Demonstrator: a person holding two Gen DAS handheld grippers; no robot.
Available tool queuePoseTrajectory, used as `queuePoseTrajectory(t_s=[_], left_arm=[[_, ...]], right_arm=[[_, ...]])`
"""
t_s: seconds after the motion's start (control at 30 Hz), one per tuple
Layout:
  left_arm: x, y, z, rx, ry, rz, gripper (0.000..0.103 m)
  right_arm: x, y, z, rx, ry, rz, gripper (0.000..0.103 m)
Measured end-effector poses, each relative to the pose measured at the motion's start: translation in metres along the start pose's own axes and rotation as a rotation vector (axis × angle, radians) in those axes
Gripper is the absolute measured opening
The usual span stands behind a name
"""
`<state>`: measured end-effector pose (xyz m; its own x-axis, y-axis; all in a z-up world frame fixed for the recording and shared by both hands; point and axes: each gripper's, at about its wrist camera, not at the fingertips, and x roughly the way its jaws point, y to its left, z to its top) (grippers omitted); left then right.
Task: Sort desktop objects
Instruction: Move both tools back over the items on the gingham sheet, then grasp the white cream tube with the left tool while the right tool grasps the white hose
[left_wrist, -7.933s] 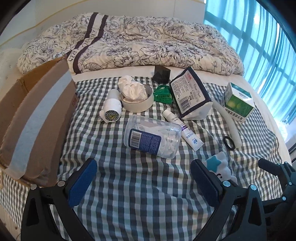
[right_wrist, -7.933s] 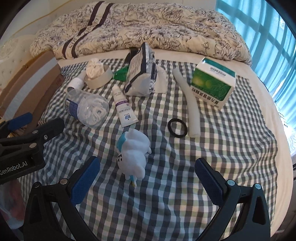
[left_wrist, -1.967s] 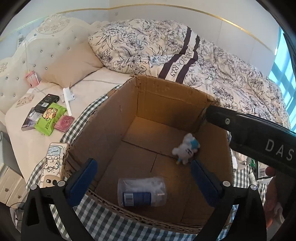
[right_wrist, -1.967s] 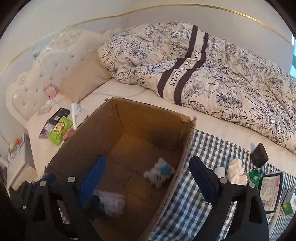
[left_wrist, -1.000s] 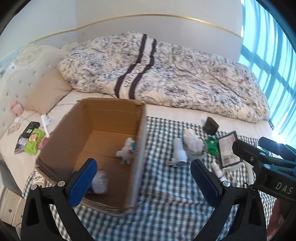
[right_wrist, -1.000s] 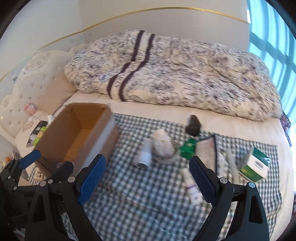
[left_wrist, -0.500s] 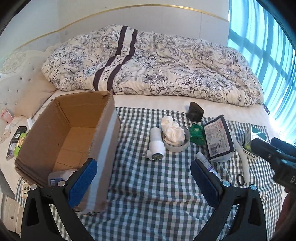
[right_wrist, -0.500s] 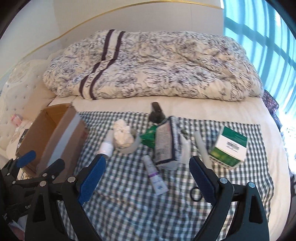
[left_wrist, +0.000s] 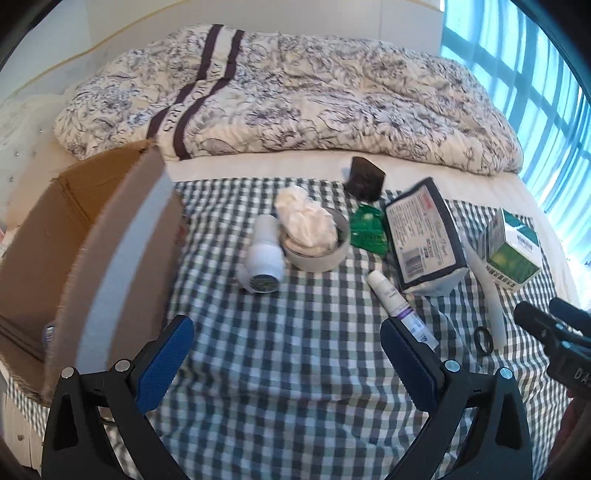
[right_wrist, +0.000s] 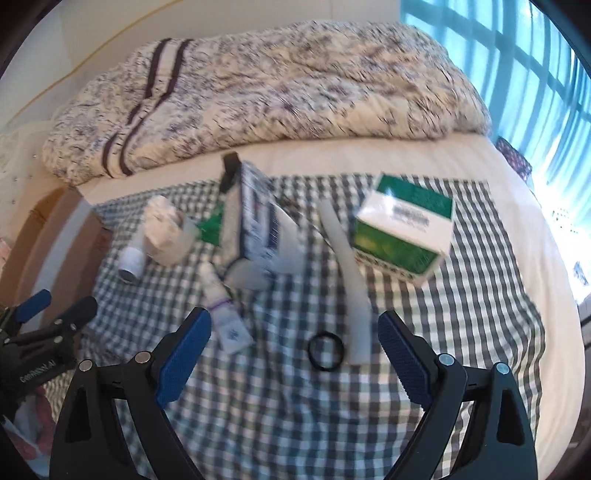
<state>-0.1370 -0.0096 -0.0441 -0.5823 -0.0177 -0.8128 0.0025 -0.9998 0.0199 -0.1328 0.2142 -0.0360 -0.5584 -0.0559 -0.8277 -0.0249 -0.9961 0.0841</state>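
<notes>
Both grippers, left gripper (left_wrist: 286, 349) and right gripper (right_wrist: 295, 349), came back from the box (left_wrist: 92, 251), wide, empty; ahead of right one the thin ring (right_wrist: 326, 350) may slip away.

A cardboard box (left_wrist: 92, 236) stands open at the left of a checked cloth (left_wrist: 295, 350). Beside it lie a white bottle (left_wrist: 263, 254), a tape roll (left_wrist: 317, 254) holding crumpled tissue (left_wrist: 306, 218), a tube (left_wrist: 399, 302), a wipes pack (left_wrist: 424, 236), a green carton (right_wrist: 402, 229) and a black ring (right_wrist: 327, 350).

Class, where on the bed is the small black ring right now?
In the right wrist view the black ring lies flat on the checked cloth, ahead of the open right gripper, beside the near end of the white tube.
</notes>
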Motion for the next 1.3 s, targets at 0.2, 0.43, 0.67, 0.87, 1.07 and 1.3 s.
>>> queuePoseTrajectory(t_s=[0.2, 0.43, 0.67, 0.87, 1.07, 1.3], left_arm=[[0.019, -0.025, -0.002, -0.006, 0.011, -0.048, 0.103], [0.050, -0.056, -0.007, 0.019, 0.050, -0.074, 0.103], [0.082, -0.071, -0.008, -0.003, 0.096, -0.129, 0.103], [0.103, -0.076, -0.008, -0.020, 0.128, -0.145, 0.103], [0.110, -0.082, -0.011, 0.009, 0.141, -0.150, 0.103], [0.118, -0.091, -0.012, 0.035, 0.123, -0.120, 0.092]], right_arm=[[0.018, -0.020, -0.014, -0.002, 0.023, -0.040, 0.092], [0.038, -0.040, -0.027, 0.016, 0.061, -0.061, 0.089], [0.054, -0.052, -0.020, 0.014, 0.054, -0.111, 0.067], [0.068, -0.049, -0.011, 0.009, 0.041, -0.100, 0.065], [0.086, -0.043, -0.005, 0.000, 0.055, -0.095, 0.058], [0.102, -0.046, -0.004, -0.003, 0.082, -0.110, 0.035]])
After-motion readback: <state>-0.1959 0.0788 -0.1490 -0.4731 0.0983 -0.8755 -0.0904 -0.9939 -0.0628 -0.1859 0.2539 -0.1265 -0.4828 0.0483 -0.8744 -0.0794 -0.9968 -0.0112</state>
